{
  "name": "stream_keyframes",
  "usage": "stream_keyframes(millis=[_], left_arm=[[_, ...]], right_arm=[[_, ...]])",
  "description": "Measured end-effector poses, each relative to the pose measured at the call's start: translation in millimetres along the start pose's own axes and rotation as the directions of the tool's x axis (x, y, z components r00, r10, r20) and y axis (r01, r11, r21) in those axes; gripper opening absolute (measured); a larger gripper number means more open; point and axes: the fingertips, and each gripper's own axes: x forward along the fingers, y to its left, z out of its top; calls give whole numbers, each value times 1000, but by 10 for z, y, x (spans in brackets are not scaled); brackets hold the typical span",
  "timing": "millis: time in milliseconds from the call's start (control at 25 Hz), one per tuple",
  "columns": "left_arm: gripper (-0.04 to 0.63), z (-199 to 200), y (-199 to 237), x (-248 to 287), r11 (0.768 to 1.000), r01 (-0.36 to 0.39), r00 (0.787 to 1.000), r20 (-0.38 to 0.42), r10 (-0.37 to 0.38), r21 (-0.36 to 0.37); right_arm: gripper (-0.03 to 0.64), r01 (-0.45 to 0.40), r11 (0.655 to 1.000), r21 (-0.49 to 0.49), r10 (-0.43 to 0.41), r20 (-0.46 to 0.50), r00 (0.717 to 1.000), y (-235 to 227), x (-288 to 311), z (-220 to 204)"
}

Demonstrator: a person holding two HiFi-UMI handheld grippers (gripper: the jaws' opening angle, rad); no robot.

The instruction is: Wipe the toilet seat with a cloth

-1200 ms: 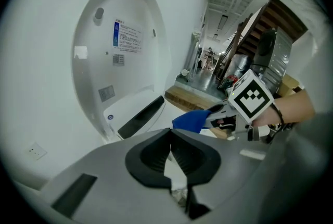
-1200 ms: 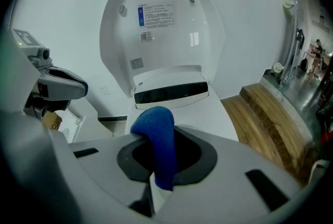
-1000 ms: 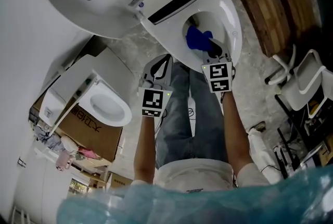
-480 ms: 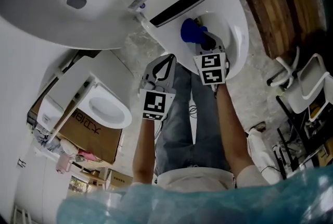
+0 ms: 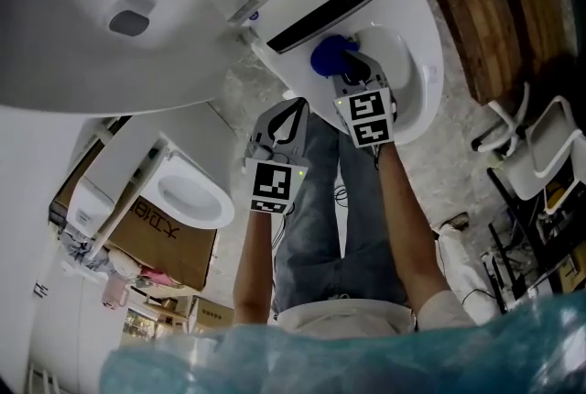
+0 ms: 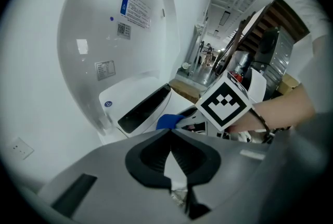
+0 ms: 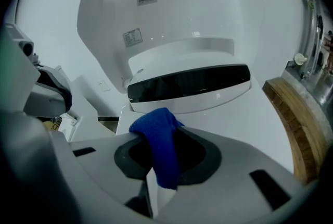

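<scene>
A white toilet has its lid (image 5: 110, 16) raised and its seat (image 5: 423, 71) down, at the top of the head view. My right gripper (image 5: 353, 73) is shut on a blue cloth (image 5: 330, 56) and presses it on the rear of the seat, just below the dark panel (image 5: 331, 3). In the right gripper view the blue cloth (image 7: 158, 142) hangs folded over the shut right gripper (image 7: 156, 132), with the seat (image 7: 260, 119) ahead. My left gripper (image 5: 291, 108) hangs beside the bowl, shut and holding nothing. The left gripper view shows the shut left gripper (image 6: 170, 135) and the cloth (image 6: 167, 121) beyond.
A second toilet (image 5: 188, 191) stands at the left, with a cardboard box (image 5: 160, 227) beside it. A wooden panel (image 5: 494, 7) runs along the right of the toilet. A white frame (image 5: 540, 145) stands at the far right. The person's legs (image 5: 339, 200) are below the bowl.
My right gripper has carried the cloth left and back along the seat, from over the bowl opening to the rear by the dark panel. The left gripper has stayed put.
</scene>
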Motion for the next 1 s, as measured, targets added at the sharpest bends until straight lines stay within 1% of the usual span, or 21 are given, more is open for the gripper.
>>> stream_keyframes(millis=[160, 280, 600, 800, 1000], left_arm=[[11, -12, 48, 18, 1000, -1, 1000, -4, 1, 1], [11, -19, 59, 37, 1000, -1, 1000, -8, 1, -3], [11, -68, 112, 145, 1000, -2, 1000, -18, 1, -19], [11, -44, 115, 222, 1000, 3, 1000, -20, -3, -26], [11, -10, 78, 284, 1000, 17, 999, -28, -18, -14]], right_arm=[[84, -35, 999, 7, 35, 12, 999, 51, 159, -1], [83, -41, 999, -11, 41, 2, 999, 68, 270, -40], [61, -14, 996, -84, 17, 26, 1000, 44, 366, -56], [54, -5, 993, -119, 5, 2, 1000, -18, 363, -59], [49, 22, 996, -90, -19, 26, 999, -148, 362, 2]])
